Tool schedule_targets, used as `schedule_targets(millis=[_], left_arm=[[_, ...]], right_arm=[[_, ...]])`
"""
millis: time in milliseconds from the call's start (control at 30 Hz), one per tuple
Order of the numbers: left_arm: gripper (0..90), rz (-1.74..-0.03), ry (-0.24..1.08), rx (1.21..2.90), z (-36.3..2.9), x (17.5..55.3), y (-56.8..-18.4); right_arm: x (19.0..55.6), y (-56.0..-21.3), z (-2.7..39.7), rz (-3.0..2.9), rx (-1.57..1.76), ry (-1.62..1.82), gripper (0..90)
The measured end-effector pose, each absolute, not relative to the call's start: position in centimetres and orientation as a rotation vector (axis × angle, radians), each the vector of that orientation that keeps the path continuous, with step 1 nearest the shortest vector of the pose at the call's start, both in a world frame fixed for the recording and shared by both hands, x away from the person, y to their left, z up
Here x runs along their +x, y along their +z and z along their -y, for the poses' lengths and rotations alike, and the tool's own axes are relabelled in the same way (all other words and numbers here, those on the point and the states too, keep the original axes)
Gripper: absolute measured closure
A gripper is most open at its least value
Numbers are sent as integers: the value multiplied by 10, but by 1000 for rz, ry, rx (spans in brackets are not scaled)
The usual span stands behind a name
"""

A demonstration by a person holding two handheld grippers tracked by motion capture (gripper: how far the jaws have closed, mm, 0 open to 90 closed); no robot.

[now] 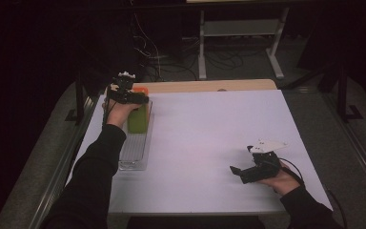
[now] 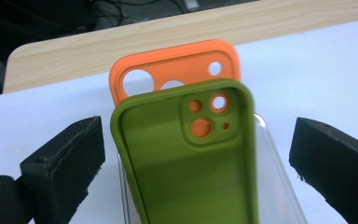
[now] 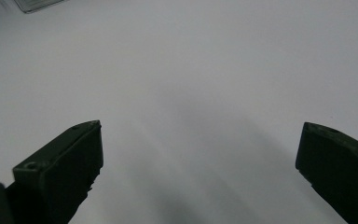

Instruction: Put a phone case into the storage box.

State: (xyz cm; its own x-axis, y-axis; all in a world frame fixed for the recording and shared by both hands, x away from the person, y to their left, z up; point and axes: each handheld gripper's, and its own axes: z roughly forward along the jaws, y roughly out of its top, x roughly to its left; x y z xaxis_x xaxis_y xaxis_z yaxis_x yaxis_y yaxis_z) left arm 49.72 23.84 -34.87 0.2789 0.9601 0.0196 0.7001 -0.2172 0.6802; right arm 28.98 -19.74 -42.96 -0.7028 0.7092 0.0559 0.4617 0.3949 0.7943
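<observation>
Two phone cases standing in one clear tray at the far left of the table.

One green case (image 2: 186, 163) stands just in front of one orange case (image 2: 177, 65), which it mostly hides; the clear tray (image 1: 136, 152) is hard to make out. The left gripper (image 2: 196, 154) is wide, the green case between its jaws but apart from both. The right gripper (image 1: 236, 172), near right, is wide over bare table (image 1: 209, 124) and holds nothing.
</observation>
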Motion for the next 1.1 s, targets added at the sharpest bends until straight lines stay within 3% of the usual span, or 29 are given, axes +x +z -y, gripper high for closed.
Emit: schedule_targets(millis=[267,1100], left_arm=[[2,-1340,506,2038,-242,481,-337],[0,-948,385,2084,-233,408,-333]], right_arm=[[290,-429,197,-2364,1024,1200,0],[290,-428,197,-2376,1008,1196,0]])
